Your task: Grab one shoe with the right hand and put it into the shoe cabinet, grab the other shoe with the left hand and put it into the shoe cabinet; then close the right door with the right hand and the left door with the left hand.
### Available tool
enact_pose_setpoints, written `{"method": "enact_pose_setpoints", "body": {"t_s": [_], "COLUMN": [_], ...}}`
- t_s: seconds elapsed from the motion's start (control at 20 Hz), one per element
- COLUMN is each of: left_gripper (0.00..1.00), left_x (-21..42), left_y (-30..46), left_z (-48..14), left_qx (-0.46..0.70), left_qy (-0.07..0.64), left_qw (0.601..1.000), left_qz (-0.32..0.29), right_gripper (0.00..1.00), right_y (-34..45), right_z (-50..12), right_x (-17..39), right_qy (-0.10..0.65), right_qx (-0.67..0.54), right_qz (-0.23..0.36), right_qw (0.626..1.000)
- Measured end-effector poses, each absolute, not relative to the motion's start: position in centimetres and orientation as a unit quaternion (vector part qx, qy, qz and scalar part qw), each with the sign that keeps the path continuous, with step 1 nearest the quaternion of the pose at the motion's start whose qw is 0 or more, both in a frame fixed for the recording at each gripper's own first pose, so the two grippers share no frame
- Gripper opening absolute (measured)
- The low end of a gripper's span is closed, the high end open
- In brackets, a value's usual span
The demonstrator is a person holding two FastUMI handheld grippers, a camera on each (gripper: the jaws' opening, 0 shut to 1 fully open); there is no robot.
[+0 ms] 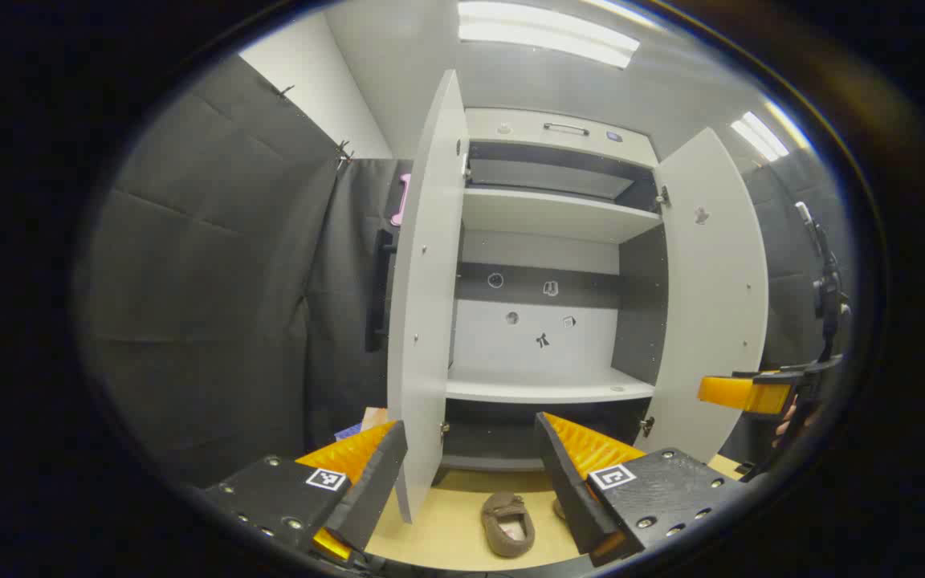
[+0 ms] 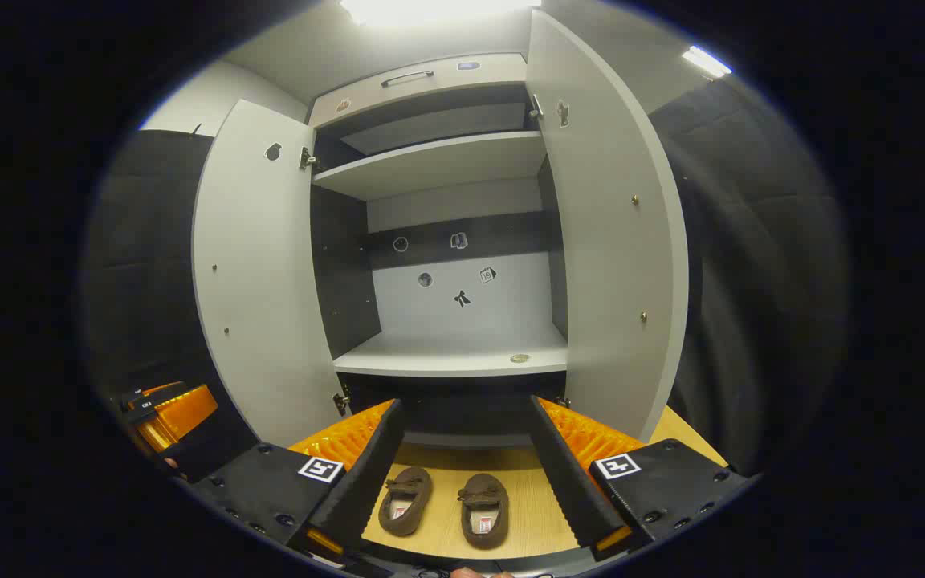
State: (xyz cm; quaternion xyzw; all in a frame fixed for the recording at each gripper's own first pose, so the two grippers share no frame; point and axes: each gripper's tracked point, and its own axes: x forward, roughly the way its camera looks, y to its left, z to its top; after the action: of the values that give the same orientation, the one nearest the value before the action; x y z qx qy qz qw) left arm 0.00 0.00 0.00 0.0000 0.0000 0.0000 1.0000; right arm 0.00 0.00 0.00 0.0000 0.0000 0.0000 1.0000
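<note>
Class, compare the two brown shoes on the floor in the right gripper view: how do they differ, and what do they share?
The left shoe lies close to the right gripper's left finger; the right shoe lies nearer the middle of the gap. The left shoe tilts slightly; the right shoe points straighter at the cabinet. Both are brown, upright, ungrasped.

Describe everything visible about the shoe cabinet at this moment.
The shoe cabinet is tall, with pale grey panels and a dark interior. Both doors stand wide open: the left door and the right door. Two bare shelves show inside, small stickers on the back wall, and a drawer with a handle on top. It stands on the wooden floor behind two brown slippers.
</note>
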Motion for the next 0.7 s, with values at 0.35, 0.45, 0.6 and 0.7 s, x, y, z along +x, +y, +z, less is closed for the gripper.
{"method": "enact_pose_setpoints", "body": {"t_s": [0.35, 0.45, 0.6, 0.7], "left_gripper": [0.93, 0.93, 0.98, 0.93], "left_x": [-1.2, -1.7, -2.6, -2.8], "left_y": [0.4, 0.8, 1.8, 2.2], "left_z": [1.4, 1.3, 1.2, 0.9], "left_qx": [0.006, 0.008, 0.009, 0.001], "left_qy": [-0.021, -0.021, -0.016, -0.014], "left_qw": [0.999, 0.999, 0.999, 0.999], "left_qz": [0.023, 0.03, 0.041, 0.046], "right_gripper": [0.98, 0.98, 0.98, 0.98], "right_y": [1.7, 2.4, 3.5, 3.8], "right_z": [0.0, 0.2, 0.3, 0.3], "right_x": [1.0, 1.3, 1.6, 1.8], "right_qy": [0.013, 0.012, 0.011, 0.012], "right_qx": [-0.016, -0.02, -0.024, -0.029], "right_qz": [0.03, 0.04, 0.055, 0.061], "right_qw": [0.999, 0.999, 0.998, 0.998]}}
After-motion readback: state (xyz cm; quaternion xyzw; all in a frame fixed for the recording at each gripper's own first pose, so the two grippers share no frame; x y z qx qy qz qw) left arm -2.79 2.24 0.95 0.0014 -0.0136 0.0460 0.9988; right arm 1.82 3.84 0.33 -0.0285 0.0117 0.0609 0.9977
